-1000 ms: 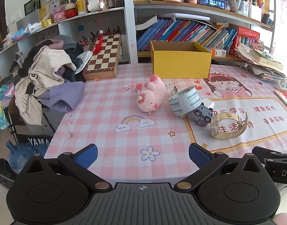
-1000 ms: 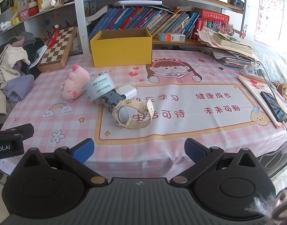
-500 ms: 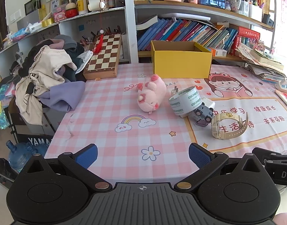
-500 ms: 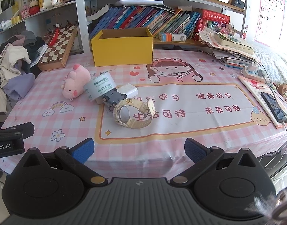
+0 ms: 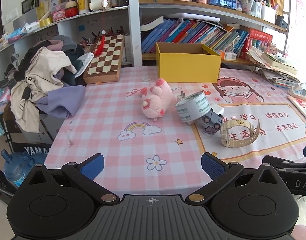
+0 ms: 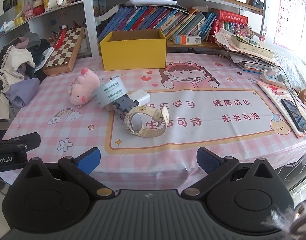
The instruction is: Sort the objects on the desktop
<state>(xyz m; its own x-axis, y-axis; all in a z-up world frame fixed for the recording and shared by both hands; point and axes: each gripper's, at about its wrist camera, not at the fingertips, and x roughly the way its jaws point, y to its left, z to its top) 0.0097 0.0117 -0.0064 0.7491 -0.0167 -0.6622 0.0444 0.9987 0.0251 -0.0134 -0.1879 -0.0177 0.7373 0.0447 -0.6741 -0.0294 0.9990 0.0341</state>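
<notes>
A pink plush pig [image 5: 156, 101] [image 6: 82, 87] lies mid-table. Beside it a white tape roll [image 5: 193, 108] [image 6: 109, 95] leans on a grey toy car [image 5: 212, 119] [image 6: 123, 104] and a white charger block [image 6: 139, 97]. A cream wristwatch [image 5: 238, 133] [image 6: 145, 122] lies nearest the front. An open yellow box [image 5: 188, 62] [image 6: 132, 50] stands at the back. My left gripper [image 5: 152, 165] is open and empty over the table's front edge, well short of the pig. My right gripper [image 6: 147, 160] is open and empty at the front edge, short of the watch.
A chessboard [image 5: 104, 60] leans at the back left beside a heap of clothes [image 5: 42, 84]. Bookshelves [image 6: 163, 22] rise behind the box. Stacked papers [image 6: 251, 50], a power strip [image 6: 273, 75] and a phone [image 6: 295, 114] lie along the right edge.
Both grippers have crept slightly forward toward the objects. Nothing on the table has moved.
</notes>
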